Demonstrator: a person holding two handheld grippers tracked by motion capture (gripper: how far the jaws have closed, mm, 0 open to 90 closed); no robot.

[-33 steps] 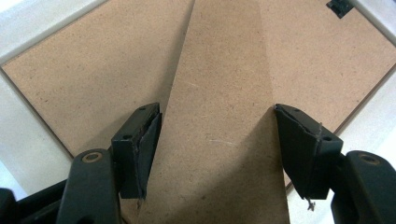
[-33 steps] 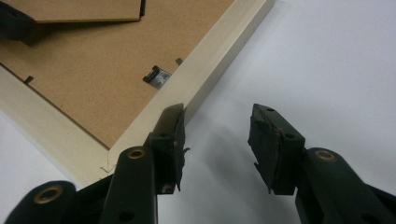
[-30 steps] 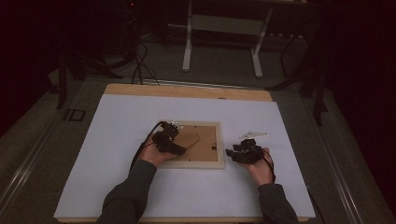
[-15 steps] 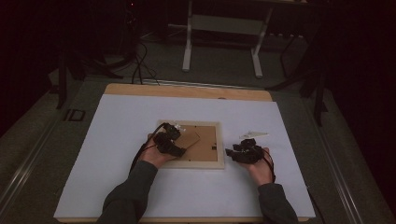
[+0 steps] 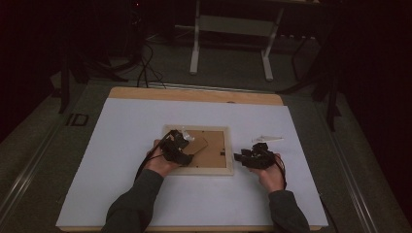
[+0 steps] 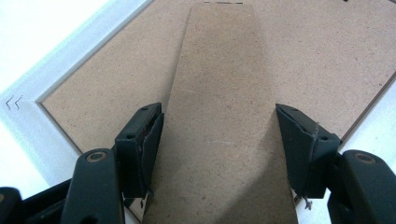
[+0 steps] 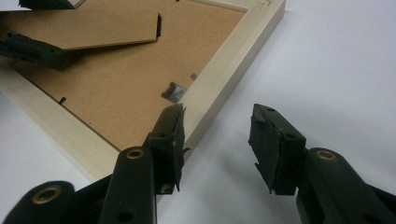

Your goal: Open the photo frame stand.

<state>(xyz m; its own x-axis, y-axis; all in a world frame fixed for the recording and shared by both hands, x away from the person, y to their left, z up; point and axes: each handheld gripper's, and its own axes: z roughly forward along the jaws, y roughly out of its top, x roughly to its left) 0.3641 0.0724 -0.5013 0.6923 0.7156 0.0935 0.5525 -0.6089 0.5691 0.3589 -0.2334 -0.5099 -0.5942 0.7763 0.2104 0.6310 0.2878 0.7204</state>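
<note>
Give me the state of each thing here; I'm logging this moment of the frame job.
picture frame: face down on the table, backing board up.
stand flap: between the left gripper's jaws, which flank its edges; contact unclear.
left gripper: over the frame's back, grip not certain.
right gripper: open, empty, beside the frame's edge.
metal clip: on the backing, by the frame's inner edge.

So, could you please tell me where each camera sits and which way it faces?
High view: above the table's near side, looking forward and down; forearms, left gripper, right gripper.
Left gripper view: rides that gripper, jaws straddling the stand flap.
Right gripper view: behind its open gripper, facing the frame corner.
All share the frame.
</note>
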